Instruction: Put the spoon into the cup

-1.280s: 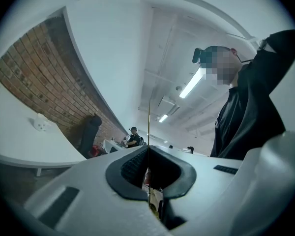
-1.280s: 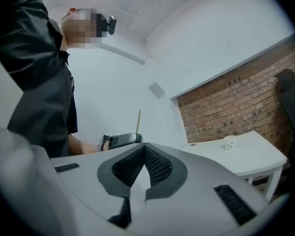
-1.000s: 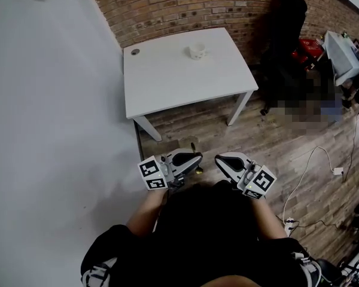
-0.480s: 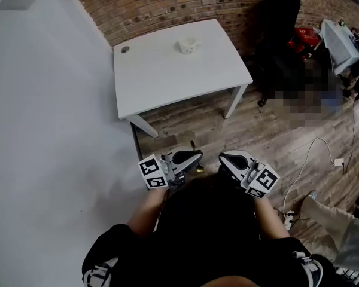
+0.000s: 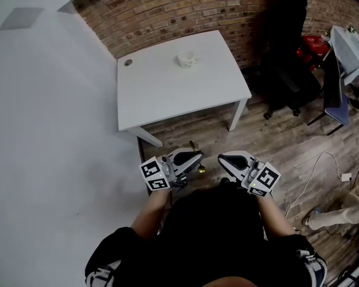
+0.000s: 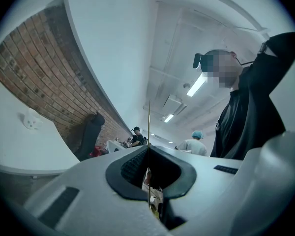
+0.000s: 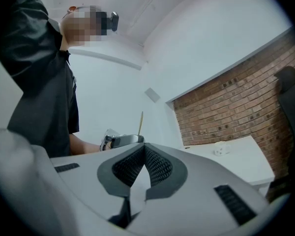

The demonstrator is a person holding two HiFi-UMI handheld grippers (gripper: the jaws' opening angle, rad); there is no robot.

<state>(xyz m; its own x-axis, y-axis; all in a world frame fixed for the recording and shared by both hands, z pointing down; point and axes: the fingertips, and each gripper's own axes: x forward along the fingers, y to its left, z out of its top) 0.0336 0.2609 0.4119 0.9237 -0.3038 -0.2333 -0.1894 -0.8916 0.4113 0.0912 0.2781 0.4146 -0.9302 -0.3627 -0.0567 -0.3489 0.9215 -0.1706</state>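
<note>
The cup [image 5: 186, 59] is seen on the white surface [image 5: 167, 100], well apart from both tongs and almost straight ahead of the left tongs [image 6: 148, 154]. These are closed on the thin handle of the spoon [image 6: 149, 127], whose long axis is set in line with the jaws and projects past their tips. The right tongs [image 7: 145, 149] are pressed together with nothing between them. The carry forward is judged to fall to the left side.
</note>
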